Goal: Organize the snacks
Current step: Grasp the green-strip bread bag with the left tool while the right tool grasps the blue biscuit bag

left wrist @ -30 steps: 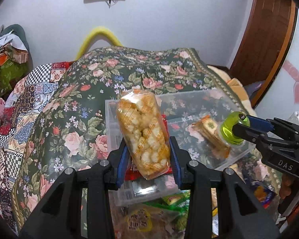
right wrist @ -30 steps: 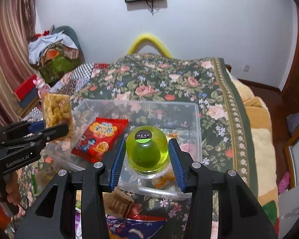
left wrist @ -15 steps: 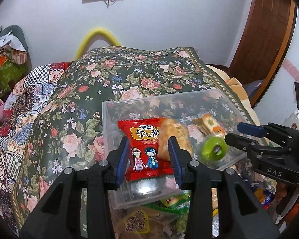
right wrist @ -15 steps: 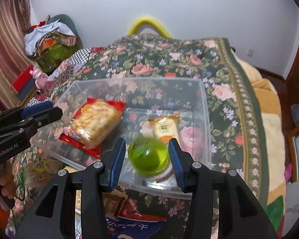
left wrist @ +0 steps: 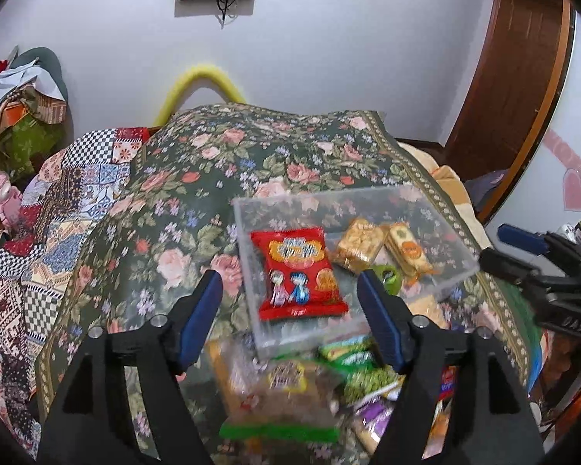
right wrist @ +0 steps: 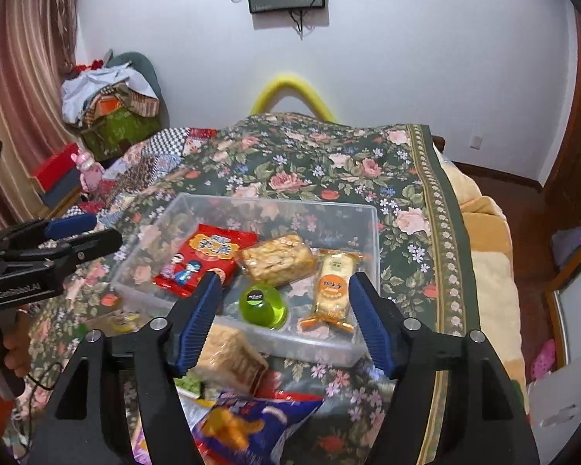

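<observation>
A clear plastic bin (right wrist: 373, 232) (left wrist: 437, 197) sits on the floral bedspread. In it lie a red snack bag (right wrist: 203, 257) (left wrist: 296, 271), a clear pack of puffed rice snacks (right wrist: 277, 259) (left wrist: 360, 242), an orange-labelled cracker pack (right wrist: 331, 286) (left wrist: 408, 250) and a green jelly cup (right wrist: 261, 306) (left wrist: 387, 277). My left gripper (left wrist: 290, 319) is open and empty, in front of the bin. My right gripper (right wrist: 284, 319) is open and empty, just above the bin's near edge. Each gripper also shows in the other's view: the left (right wrist: 69, 240), the right (left wrist: 523, 252).
Loose snack packs lie in a pile in front of the bin: a clear crisp pack (right wrist: 230, 358), a purple-blue bag (right wrist: 248, 426), green packets (left wrist: 358, 368) and a blurred clear bag (left wrist: 279, 391). Clothes and boxes (right wrist: 108, 112) stand at the far left. A wooden door (left wrist: 519, 73) is at right.
Both grippers let go of their loads: the rice snack pack and the green jelly cup dropped into the bin. Both jaws have opened wide and drawn back toward the near edge.
</observation>
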`<state>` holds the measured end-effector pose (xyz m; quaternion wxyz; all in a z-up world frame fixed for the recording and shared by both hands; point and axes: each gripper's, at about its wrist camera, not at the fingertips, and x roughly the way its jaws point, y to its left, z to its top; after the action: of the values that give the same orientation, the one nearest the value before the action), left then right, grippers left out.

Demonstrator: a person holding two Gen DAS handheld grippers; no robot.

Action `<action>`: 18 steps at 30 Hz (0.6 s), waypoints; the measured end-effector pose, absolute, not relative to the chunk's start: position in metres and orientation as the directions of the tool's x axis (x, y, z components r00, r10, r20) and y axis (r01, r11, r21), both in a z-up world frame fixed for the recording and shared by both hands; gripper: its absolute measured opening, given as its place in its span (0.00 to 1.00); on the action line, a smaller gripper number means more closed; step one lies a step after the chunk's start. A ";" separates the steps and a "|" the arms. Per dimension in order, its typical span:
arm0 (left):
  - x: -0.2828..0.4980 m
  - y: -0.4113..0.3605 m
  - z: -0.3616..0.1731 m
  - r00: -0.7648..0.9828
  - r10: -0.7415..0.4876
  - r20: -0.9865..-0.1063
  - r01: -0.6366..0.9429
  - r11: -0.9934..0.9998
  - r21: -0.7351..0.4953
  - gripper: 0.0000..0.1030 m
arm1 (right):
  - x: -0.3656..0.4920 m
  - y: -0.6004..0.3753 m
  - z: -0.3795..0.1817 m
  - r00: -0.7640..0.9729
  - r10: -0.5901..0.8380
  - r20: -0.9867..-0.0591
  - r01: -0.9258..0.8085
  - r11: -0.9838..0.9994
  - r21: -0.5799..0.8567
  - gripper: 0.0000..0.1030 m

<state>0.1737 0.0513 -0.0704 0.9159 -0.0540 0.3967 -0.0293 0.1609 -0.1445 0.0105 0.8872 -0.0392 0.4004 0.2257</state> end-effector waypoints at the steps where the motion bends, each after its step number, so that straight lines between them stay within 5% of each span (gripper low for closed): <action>1: 0.170 0.052 -0.073 0.676 -0.096 -0.730 0.009 0.992 -0.122 0.72 | 0.157 -0.145 0.012 0.577 0.372 -0.727 -0.433 0.894 0.114 0.65; 6: 0.156 0.056 -0.092 0.624 -0.127 -0.771 0.005 0.987 -0.159 0.74 | 0.137 -0.150 0.011 0.579 0.373 -0.725 -0.426 0.897 0.121 0.78; 13: 0.134 0.051 -0.116 0.567 -0.148 -0.810 0.003 0.984 -0.177 0.74 | 0.114 -0.151 -0.004 0.547 0.364 -0.754 -0.425 0.897 0.125 0.82; 18: 0.129 0.047 -0.131 0.545 -0.137 -0.827 0.003 0.987 -0.161 0.85 | 0.102 -0.147 -0.019 0.526 0.347 -0.777 -0.431 0.896 0.108 0.84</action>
<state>0.1290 0.0469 -0.1312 0.8760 -0.0705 0.4754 -0.0397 0.1016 -0.1468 -0.0192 0.8722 -0.0486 0.4327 0.2229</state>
